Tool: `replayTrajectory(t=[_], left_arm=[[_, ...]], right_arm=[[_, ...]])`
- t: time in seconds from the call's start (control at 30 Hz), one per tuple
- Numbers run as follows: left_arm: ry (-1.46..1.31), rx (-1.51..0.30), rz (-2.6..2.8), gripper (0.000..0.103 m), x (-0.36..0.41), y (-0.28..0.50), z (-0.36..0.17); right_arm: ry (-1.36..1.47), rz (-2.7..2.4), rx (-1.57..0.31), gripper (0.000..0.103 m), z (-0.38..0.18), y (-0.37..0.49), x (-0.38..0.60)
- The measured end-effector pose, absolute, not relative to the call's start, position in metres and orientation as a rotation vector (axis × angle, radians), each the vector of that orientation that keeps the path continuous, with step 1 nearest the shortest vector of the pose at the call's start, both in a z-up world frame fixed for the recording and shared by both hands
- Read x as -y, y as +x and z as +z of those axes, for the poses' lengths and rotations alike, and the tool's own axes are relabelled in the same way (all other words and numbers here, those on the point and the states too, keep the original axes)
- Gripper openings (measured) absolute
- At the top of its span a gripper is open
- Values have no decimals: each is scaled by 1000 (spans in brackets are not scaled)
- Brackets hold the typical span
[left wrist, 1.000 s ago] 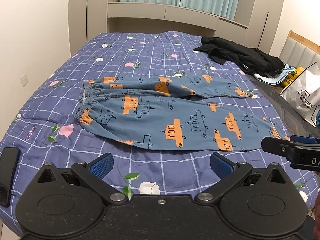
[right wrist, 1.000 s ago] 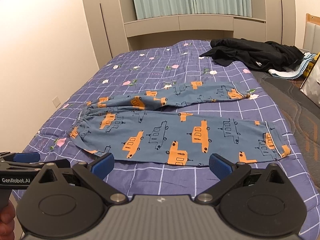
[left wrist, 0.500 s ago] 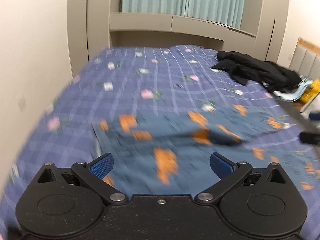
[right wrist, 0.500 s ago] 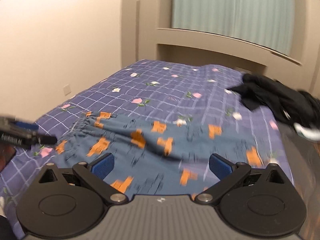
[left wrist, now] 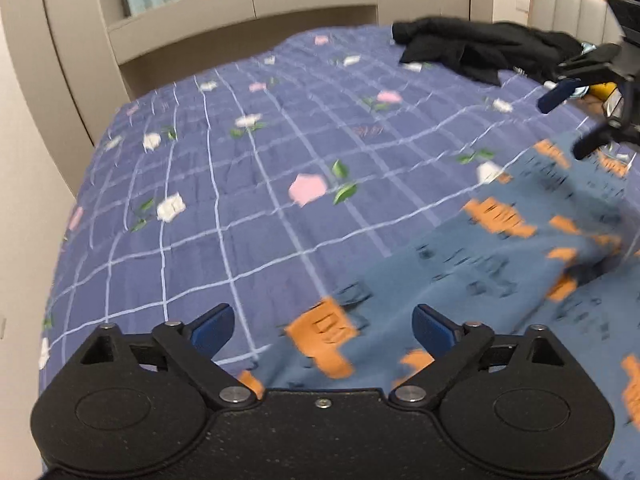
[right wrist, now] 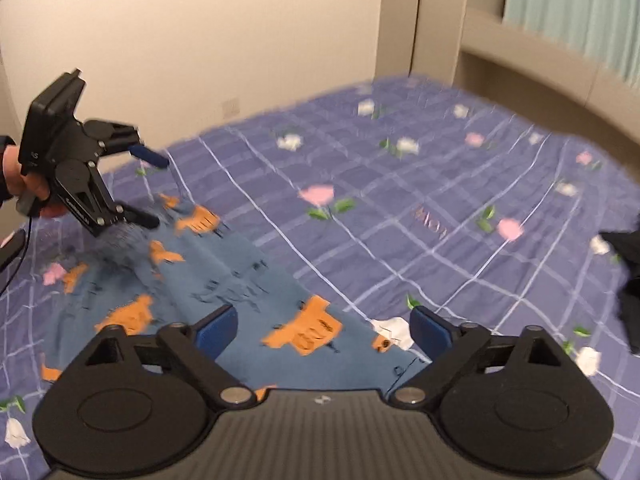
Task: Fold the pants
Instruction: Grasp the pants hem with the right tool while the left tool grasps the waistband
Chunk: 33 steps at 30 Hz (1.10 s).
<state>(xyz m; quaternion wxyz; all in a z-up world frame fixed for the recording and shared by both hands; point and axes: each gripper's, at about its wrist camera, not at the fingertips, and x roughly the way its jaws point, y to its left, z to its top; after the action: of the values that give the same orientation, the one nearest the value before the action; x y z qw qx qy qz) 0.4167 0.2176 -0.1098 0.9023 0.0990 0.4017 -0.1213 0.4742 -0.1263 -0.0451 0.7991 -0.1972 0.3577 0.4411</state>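
Note:
Blue pants (left wrist: 480, 280) printed with orange cars lie spread flat on the bed. My left gripper (left wrist: 324, 328) hovers over one end of them. Its jaws are wide and closing, with fabric below the blue pads (left wrist: 212, 328) but nothing pinched. My right gripper (right wrist: 324, 330) hangs over the far leg's edge of the pants (right wrist: 224, 272), also wide and closing with nothing gripped. Each tool shows in the other's view: the right gripper (left wrist: 572, 120) at the upper right, the left gripper (right wrist: 148, 188) at the left in a hand (right wrist: 16, 176).
The purple checked bedspread (left wrist: 240, 200) with flower prints covers the bed. Black clothing (left wrist: 480, 48) lies heaped near the headboard end, with a yellow item (left wrist: 600, 90) beside it. A beige wall and cabinets border the bed's far side. A dark phone (right wrist: 8, 252) lies at the bed edge.
Both grippers swept in from the near edge of the bed to just above the pants, moving apart and rolling. Their jaws narrowed slightly. The pants lie as before.

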Motion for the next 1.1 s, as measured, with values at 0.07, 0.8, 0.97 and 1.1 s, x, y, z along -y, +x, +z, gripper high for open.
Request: replayTrajectory(t=[0.07, 0.8, 0.97, 1.1], left_arm=[[179, -851, -281, 88, -230, 428, -120], [168, -917, -447, 2, -249, 444, -155], [158, -818, -389, 0, -254, 440, -142], [122, -801, -310, 0, -258, 457, -135]], right_arm=[[-433, 974, -833, 83, -63, 503, 118], [-678, 1201, -969, 2, -144, 540, 76], [-620, 1170, -860, 1, -125, 538, 85], [-556, 1124, -826, 1, -111, 557, 87]])
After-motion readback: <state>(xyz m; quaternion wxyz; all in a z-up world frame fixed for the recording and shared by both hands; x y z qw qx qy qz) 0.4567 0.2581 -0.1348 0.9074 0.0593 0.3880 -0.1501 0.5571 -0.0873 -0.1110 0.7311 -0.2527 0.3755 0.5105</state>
